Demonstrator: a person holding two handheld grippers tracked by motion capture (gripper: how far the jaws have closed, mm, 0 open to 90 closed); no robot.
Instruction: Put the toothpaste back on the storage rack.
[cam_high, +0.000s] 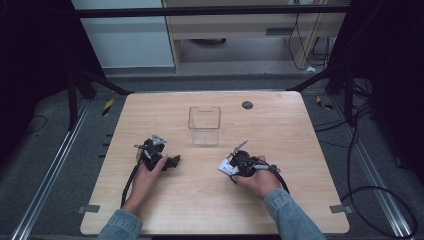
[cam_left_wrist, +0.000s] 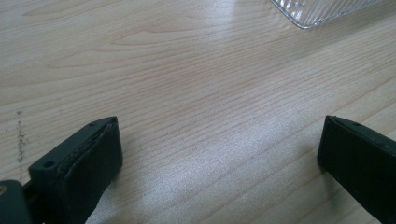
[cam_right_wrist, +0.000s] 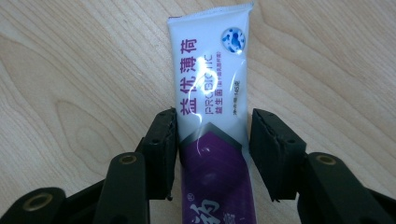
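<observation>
The right gripper (cam_right_wrist: 212, 154) is squeezing the toothpaste tube (cam_right_wrist: 212, 107), lying flat on the table (cam_high: 300, 200). The clear box (cam_high: 204, 125) is waiting empty; the left gripper (cam_left_wrist: 219, 154) is gaping wide with nothing inside.

Even overhead light is falling on the table (cam_high: 200, 200); the surroundings are sitting in deep shadow. High view is reading soft and low in detail. Sheen is spreading across the wood between the left gripper (cam_left_wrist: 219, 154) pads. Glare is streaking the tube (cam_right_wrist: 212, 107); nearest black parts are blurring.
</observation>
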